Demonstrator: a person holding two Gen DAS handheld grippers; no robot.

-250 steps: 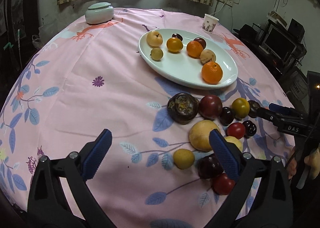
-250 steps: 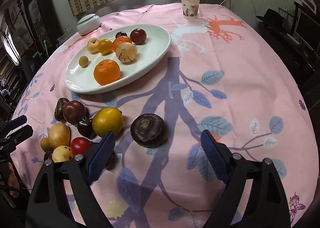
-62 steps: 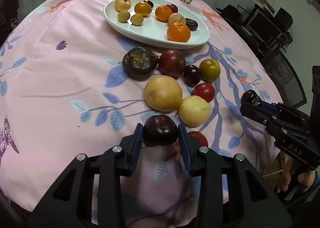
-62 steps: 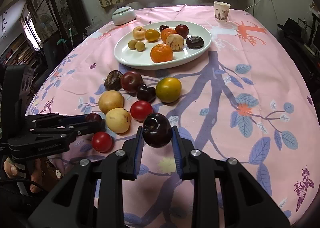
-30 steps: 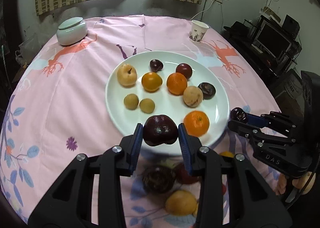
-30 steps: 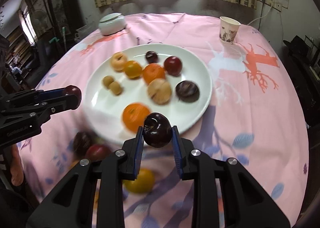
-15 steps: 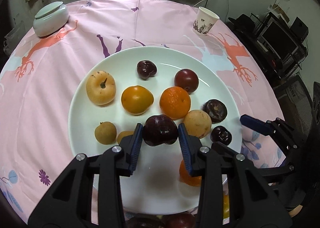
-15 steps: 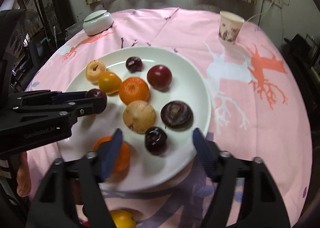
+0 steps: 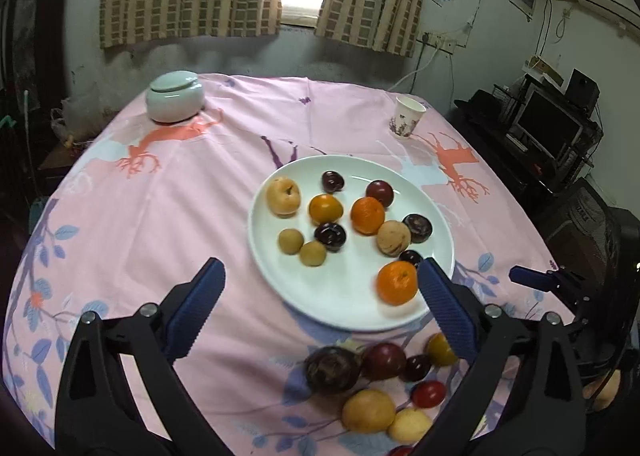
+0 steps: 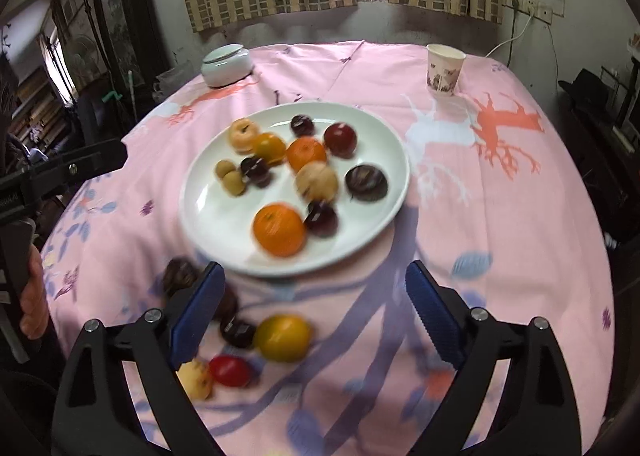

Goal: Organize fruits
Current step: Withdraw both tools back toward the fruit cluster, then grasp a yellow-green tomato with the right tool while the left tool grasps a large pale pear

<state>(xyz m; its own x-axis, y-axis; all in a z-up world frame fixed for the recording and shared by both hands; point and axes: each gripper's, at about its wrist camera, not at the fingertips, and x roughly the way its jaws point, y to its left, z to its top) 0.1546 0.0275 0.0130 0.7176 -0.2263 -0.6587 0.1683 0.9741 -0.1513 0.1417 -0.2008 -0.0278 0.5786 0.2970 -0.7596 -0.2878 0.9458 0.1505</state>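
Observation:
A white oval plate (image 9: 344,288) (image 10: 216,208) holds oranges, pale apples, small yellow fruits and dark plums. One dark plum (image 9: 330,236) (image 10: 256,169) lies mid-plate beside the small yellow fruits. Another dark plum (image 9: 411,257) (image 10: 321,218) rests next to the front orange (image 9: 397,282). My left gripper (image 9: 319,272) hovers above the plate's near side, jaws opening with nothing between them. My right gripper (image 10: 314,270) hangs over the plate's near rim, jaws also opening and empty. Several loose fruits lie on the cloth before the plate: a dark brown one (image 9: 332,368), a yellow-green one (image 10: 282,337), a red one (image 10: 229,370).
A pale lidded jar (image 9: 175,96) stands at the table's far left and a paper cup (image 9: 408,118) (image 10: 444,70) at the far right. A monitor (image 9: 548,128) and shelves stand right of the table. A hand (image 10: 34,296) holds the left gripper's handle.
Both grippers have let go of their dark plums, which now lie on the plate. Both jaws have spread wide and both grippers have drawn back from the plate.

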